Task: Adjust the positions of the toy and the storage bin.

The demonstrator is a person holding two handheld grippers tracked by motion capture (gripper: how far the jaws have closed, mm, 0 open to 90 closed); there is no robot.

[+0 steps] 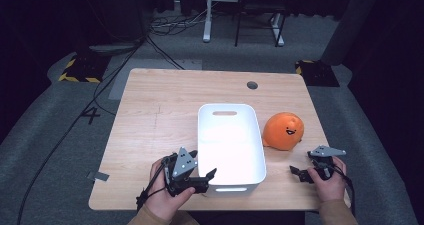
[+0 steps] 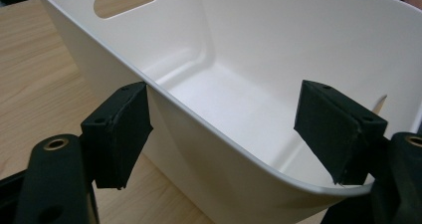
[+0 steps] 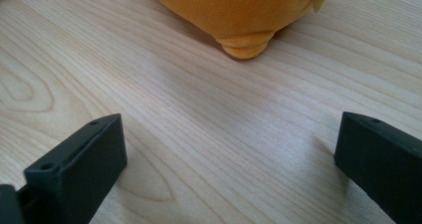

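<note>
Bin (image 1: 230, 137): white plastic, rounded corners, slot handles, hollow bare. Left gripper (image 1: 200, 177) jaws spread, straddling its near-left corner wall. Orange plush (image 1: 283, 131), black smiling face, just ahead of right gripper (image 1: 302, 173); jaws apart over wooden table (image 1: 150, 115). Plush tag unreadable.

Bin (image 1: 230, 140) at table (image 1: 160, 110) centre; plush toy (image 1: 283, 131) just right of it.

The wooden table (image 1: 165, 115) has a light top with visible grain and a round cable hole (image 1: 252, 85) near its far edge. A white plastic bin (image 1: 230, 147) stands on it at centre, toward the near edge. An orange plush toy (image 1: 283, 131) rests just beside the bin's right wall.
</note>
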